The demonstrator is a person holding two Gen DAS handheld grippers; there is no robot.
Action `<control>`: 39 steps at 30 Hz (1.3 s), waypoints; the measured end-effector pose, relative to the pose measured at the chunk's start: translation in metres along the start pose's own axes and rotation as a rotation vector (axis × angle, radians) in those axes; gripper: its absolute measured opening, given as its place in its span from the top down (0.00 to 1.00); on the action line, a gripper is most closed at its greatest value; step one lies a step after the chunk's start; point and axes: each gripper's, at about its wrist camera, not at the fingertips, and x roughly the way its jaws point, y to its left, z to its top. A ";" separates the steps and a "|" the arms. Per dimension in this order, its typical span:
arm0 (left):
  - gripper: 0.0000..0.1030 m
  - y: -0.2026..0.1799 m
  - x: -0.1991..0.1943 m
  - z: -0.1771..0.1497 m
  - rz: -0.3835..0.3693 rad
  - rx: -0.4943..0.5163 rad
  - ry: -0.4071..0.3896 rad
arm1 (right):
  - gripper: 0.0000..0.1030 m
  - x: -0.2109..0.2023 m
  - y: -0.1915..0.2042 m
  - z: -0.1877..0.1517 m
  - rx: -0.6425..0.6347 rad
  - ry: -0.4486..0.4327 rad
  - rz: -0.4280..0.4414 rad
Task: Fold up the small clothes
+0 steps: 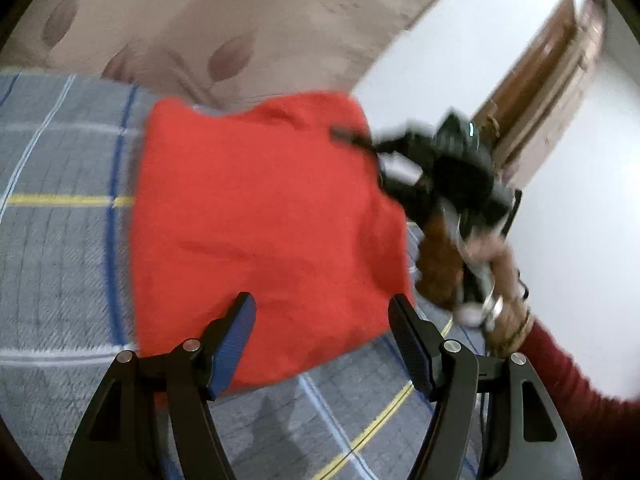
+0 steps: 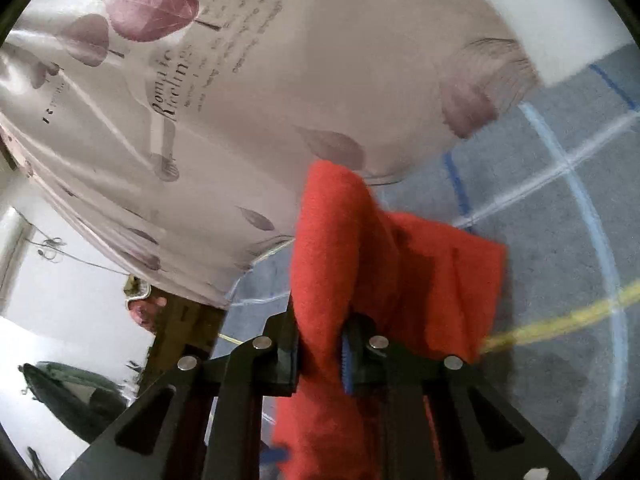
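Note:
A small red garment lies on a grey checked blanket, its far right corner lifted. My left gripper hovers open over the garment's near edge, with the cloth below its blue pads and not pinched. My right gripper comes in from the right and holds that raised corner. In the right wrist view the right gripper is shut on a bunched fold of the red garment, which rises between the fingers and drapes down to the blanket.
A beige fabric printed with leaves hangs behind the blanket and shows lettering in the right wrist view. A white wall and a wooden door stand at the right. A hand in a dark red sleeve holds the right gripper.

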 end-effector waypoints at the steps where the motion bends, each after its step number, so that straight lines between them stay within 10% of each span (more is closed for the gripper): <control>1: 0.33 0.004 0.000 -0.001 -0.008 -0.018 0.003 | 0.86 0.005 -0.016 -0.008 0.031 0.035 -0.037; 11: 0.33 0.018 0.001 -0.019 -0.042 -0.066 -0.010 | 0.49 -0.018 -0.032 0.003 0.064 -0.018 -0.044; 16: 0.33 0.020 0.003 -0.016 -0.036 -0.069 -0.012 | 0.49 0.015 -0.027 -0.003 0.072 0.121 -0.074; 19: 0.33 0.019 0.004 -0.012 -0.032 -0.073 -0.015 | 0.80 0.026 -0.007 -0.001 -0.009 0.139 -0.128; 22: 0.33 0.018 0.003 -0.013 -0.024 -0.078 -0.024 | 0.82 0.026 0.037 0.002 -0.171 0.114 -0.170; 27: 0.33 0.016 -0.002 -0.014 -0.007 -0.071 -0.051 | 0.84 0.009 0.081 0.018 -0.294 -0.011 0.051; 35: 0.32 0.022 -0.002 -0.016 -0.006 -0.094 -0.043 | 0.82 0.047 -0.033 0.013 0.019 0.045 0.008; 39: 0.30 0.022 -0.001 -0.016 -0.008 -0.095 -0.035 | 0.66 0.028 -0.049 0.012 0.109 -0.016 0.041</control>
